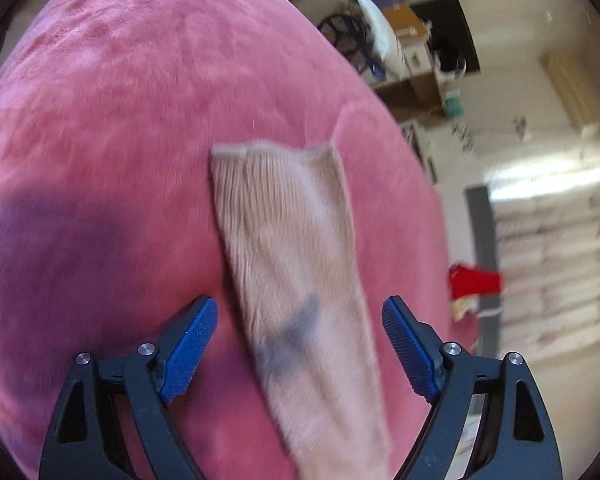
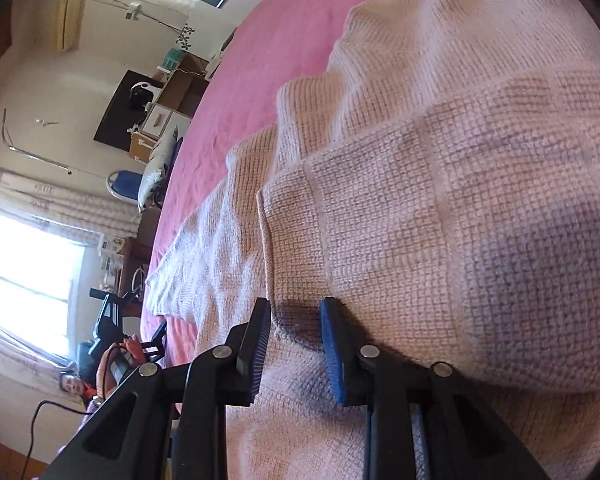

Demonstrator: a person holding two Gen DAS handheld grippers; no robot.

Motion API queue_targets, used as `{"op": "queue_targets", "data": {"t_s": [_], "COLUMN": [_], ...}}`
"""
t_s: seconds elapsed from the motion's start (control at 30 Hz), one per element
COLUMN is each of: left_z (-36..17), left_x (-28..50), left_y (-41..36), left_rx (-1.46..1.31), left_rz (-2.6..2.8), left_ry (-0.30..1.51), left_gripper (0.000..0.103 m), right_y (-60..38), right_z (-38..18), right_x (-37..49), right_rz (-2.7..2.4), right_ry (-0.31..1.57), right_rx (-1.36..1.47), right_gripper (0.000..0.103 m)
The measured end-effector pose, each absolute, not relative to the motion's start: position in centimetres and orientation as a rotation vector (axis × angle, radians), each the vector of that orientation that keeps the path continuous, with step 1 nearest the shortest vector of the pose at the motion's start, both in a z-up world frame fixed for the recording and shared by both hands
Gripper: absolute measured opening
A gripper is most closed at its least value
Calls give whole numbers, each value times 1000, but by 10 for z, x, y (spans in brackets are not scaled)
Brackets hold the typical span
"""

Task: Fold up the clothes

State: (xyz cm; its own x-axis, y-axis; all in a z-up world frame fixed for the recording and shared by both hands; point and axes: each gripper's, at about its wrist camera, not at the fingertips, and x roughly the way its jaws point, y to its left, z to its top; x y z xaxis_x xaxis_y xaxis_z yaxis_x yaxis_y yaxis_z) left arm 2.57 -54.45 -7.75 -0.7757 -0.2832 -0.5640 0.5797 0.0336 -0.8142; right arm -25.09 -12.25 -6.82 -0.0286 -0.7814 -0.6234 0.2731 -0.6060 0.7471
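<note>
Left tool (image 1: 300,354) spread over the beige sweater (image 1: 296,280); right tool (image 2: 294,344) half-closed, pinching nothing; no readable writing.

Coarse matt beige knit sweater (image 2: 440,208), plush pink velvety bedspread (image 1: 120,120), ridged blue plastic fingers (image 1: 188,356)

A bed under a pink plush bedspread (image 1: 120,100) fills a cream-walled room where a bright window (image 2: 24,280) with pale patterned curtains (image 2: 56,204) throws daylight, a cream wall air conditioner (image 2: 68,20) hangs high, and brown cardboard boxes (image 2: 180,88) crowd a dark desk (image 2: 116,112).
</note>
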Motion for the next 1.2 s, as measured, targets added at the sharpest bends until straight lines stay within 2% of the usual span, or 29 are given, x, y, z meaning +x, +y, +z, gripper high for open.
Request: {"op": "queue_targets", "data": {"t_s": [0.03, 0.1, 0.13, 0.17, 0.2, 0.27, 0.47, 0.6, 0.7, 0.83, 0.97, 1.07, 1.13, 1.2], "left_z": [-79, -84, -86, -86, -85, -84, -59, 15, 84, 137, 136, 99, 68, 41], "left_x": [33, 37, 38, 41, 47, 59, 73, 34, -20, -90, -142, -170, -180, -185], "left_y": [-558, -573, -579, -584, -586, -589, -588, -558, -490, -371, -250, -166, -116, -83], "left_rx": [310, 343, 346, 348, 347, 345, 268, 232, 292, 487, 717, 961, 1118, 1261], "left_rz": [-1808, -1802, -1803, -1805, -1811, -1823, -1901, -2131, -2408, -2685, -2823, -2854, -2868, -2864], "left_ry": [1711, 1737, 1745, 1754, 1765, 1786, 1787, 1678, 1549, 1376, 1180, 1076, 925, 747], "left_gripper": [84, 77, 56, 24, 16, 12, 10, 10, 10, 10, 10, 10, 11, 15], "right_y": [-123, -123, -123, -120, -118, -115, -114, -95, -66, -19, 47, 89, 111, 134], "right_z": [-69, -71, -72, -73, -73, -77, -73, -57, -43, -34, -33, -33, -38, -42], "right_x": [-252, -251, -250, -249, -248, -246, -248, -245, -239, -234, -227, -222, -218, -214], "right_rz": [-1736, -1741, -1744, -1747, -1750, -1748, -1741, -1755, -1786, -1827, -1885, -1943, -1965, -1987], "right_ry": [-563, -558, -556, -557, -558, -569, -605, -688, -750, -842, -975, -1049, -1092, -1142], "right_rx": [1480, 1477, 1476, 1474, 1472, 1472, 1486, 1455, 1404, 1369, 1328, 1309, 1319, 1325], "right_gripper": [25, 25, 25, 25, 25, 25, 25, 28, 28, 28, 28, 28, 28, 28]}}
